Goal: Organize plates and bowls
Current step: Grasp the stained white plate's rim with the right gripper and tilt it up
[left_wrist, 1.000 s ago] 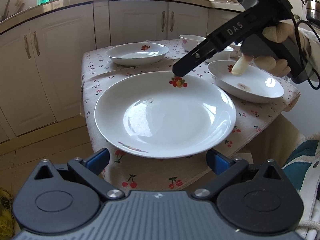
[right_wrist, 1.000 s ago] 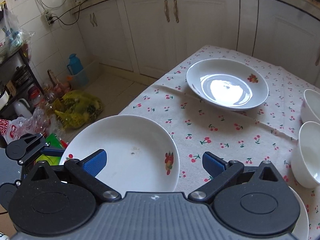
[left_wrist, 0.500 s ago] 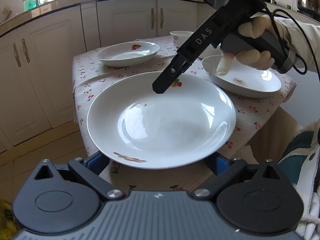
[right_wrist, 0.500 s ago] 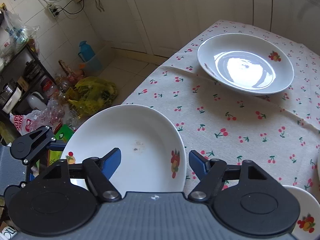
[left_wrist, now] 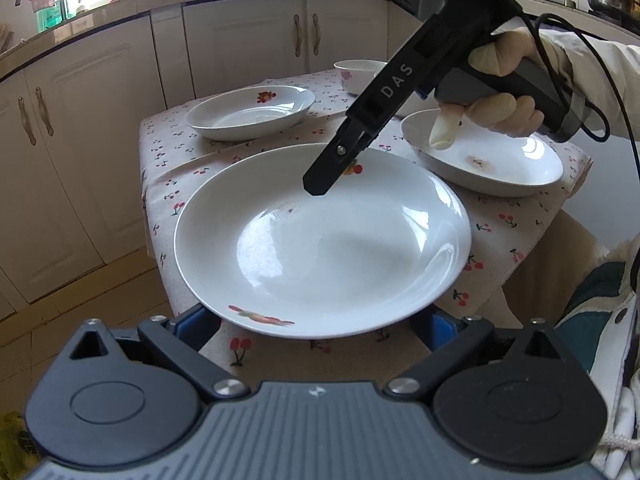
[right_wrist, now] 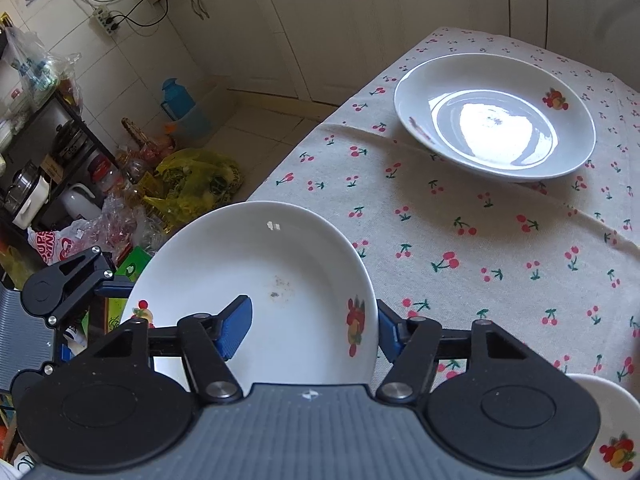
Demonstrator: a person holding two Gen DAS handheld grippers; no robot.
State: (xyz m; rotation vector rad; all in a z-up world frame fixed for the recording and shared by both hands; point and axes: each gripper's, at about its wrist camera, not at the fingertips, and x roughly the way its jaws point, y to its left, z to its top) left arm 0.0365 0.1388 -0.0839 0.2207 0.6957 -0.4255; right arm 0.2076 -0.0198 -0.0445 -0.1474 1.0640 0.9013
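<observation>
Plates: 3 white ones with fruit prints sit on my cherry-print counter (right_wrist: 460, 240), plus bowls at its far side.
Right tool (right_wrist: 312, 326): clenched on the rim of the nearest plate (right_wrist: 280, 280); 1 blue pad lies inside the dish, the other presses the outer edge by the fruit print.
Nearest plate: it overhangs the counter's corner, right under my right tool's nose and just ahead of my left tool.
Left tool (left_wrist: 316, 326): released, its blue fingers (left_wrist: 196, 326) spread wide on either side of that same plate's near rim; I cannot tell whether they touch it.
My right hand (left_wrist: 496, 92): gloved, wrapped around the grey handle above the right-side plate, with a black cable trailing from it.
Second plate (right_wrist: 494, 118): farther along the counter, ahead and to the right of my right tool, well apart from the held plate, glare in its well.
Third plate (left_wrist: 484, 156): to the right of my left tool, close beside the held one, with a faint stain in its well.
Bowl (left_wrist: 360, 76): at the counter's far edge, beyond the plates, partly behind my right tool's arm.
Another bowl (right_wrist: 612, 428): just right of my right tool, cut off by the frame.
Beyond the counter: white cabinets (left_wrist: 248, 40), and bags cluttering the floor (right_wrist: 192, 176).
</observation>
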